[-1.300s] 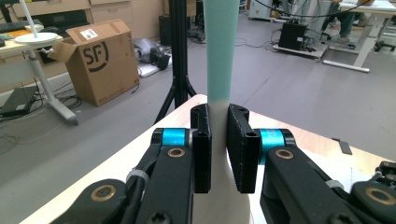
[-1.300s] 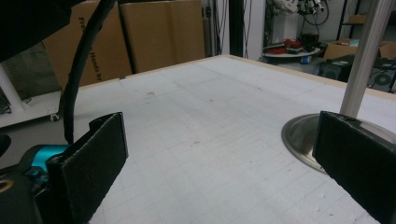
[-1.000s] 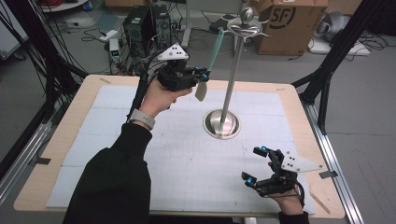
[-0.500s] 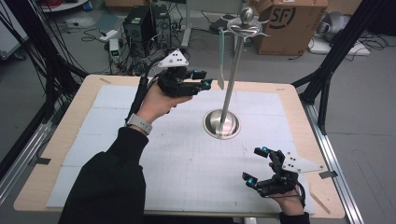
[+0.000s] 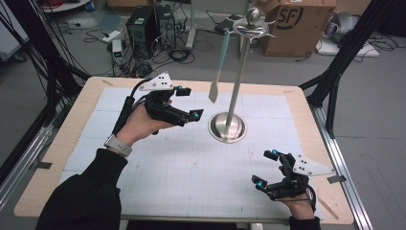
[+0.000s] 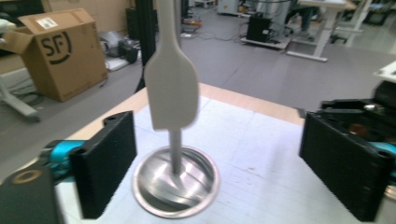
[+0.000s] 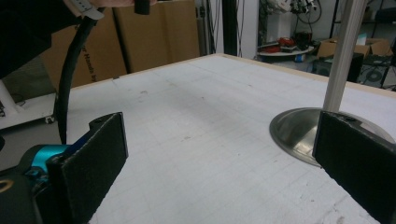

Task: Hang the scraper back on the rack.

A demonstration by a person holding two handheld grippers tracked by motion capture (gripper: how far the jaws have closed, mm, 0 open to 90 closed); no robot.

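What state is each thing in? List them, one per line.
Spatula: hanging from the stand's top, free of both grippers.
Stand: upright on the table.
Left gripper: just opened, nothing between its fingers.
Right gripper: open, empty, low over the table.

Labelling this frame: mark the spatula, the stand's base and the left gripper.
spatula [image 6: 171, 91]: left gripper view, on the flat blade.
stand's base [image 5: 227, 127]: high view, on the round metal dish.
left gripper [image 5: 190, 102]: high view, midway between its open fingers.

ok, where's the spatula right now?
In the high view the spatula hangs from the top of the metal stand, left of its pole and above the table, just beyond the open left gripper.
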